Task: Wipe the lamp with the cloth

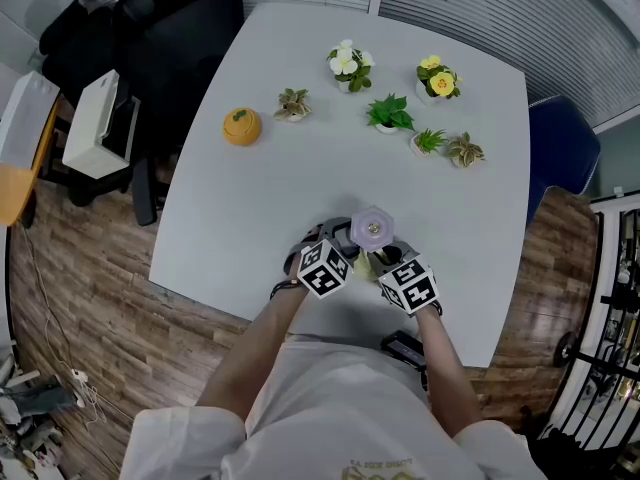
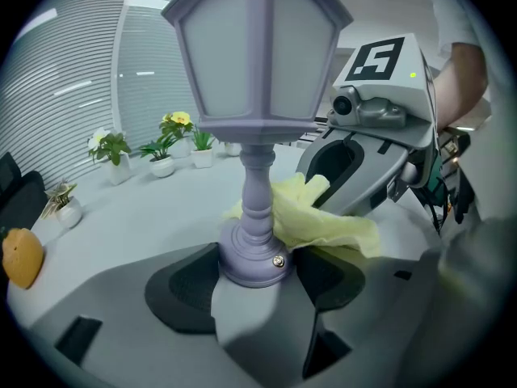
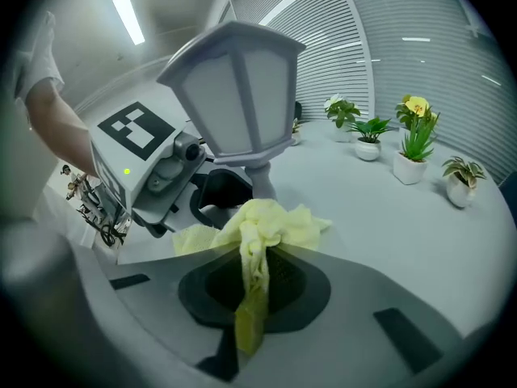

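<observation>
The left hand-held gripper (image 2: 258,275) stands wide, its 2 pads closed on the round base of the lilac lamp (image 2: 257,95). The lamp rises upright straight ahead of it on the table (image 1: 300,198). The right hand-held gripper (image 3: 252,289) is pinched narrow on the yellow cloth (image 3: 266,221). The cloth bunches just beyond its jaws, against the lamp's lower stem, beside the left hand-held gripper's right jaw.

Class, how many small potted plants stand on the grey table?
6, all on the grey table's far half: a variegated one at left, white-flowered, dark green, yellow-flowered, grassy, and a variegated one at right. None looks hidden.
</observation>
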`<action>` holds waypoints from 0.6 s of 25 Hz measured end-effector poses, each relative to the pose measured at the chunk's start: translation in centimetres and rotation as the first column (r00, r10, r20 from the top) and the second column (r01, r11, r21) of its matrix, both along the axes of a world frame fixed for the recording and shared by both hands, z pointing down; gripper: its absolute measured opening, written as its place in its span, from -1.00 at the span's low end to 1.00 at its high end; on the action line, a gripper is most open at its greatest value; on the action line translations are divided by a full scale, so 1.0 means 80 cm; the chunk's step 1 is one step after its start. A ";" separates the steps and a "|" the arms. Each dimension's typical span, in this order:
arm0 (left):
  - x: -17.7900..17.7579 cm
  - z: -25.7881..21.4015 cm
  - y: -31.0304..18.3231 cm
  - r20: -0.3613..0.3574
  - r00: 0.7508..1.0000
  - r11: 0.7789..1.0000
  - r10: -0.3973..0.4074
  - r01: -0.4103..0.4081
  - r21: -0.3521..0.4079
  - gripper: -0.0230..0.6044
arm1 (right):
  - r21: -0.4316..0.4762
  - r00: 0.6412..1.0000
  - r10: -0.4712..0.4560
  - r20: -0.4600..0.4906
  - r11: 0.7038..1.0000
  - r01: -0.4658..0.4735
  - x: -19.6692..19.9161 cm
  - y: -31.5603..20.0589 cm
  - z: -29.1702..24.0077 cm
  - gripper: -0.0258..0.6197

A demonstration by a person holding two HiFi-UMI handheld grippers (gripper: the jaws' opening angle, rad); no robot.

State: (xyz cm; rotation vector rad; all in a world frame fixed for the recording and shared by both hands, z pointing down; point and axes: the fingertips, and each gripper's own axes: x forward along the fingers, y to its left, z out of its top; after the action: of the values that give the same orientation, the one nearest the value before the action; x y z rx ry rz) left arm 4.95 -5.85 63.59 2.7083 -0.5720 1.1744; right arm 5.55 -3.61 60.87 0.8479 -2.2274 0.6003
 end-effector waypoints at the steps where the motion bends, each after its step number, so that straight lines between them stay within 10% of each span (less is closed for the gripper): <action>1: 0.000 0.000 0.000 0.000 1.000 1.000 0.000 0.000 0.000 0.05 | 0.001 1.000 -0.012 -0.008 1.000 0.012 -0.001 -0.001 0.000 -0.84; 15: 0.000 0.000 0.005 -0.019 0.999 0.995 0.040 -0.042 -0.088 0.05 | 0.033 0.988 -0.144 -0.048 0.989 0.146 -0.010 -0.002 -0.006 -0.84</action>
State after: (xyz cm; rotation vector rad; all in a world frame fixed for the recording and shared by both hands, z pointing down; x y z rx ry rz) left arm 4.97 -5.48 63.63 2.6649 -0.4532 1.1561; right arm 4.78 -3.80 60.43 0.7033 -2.2420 0.4685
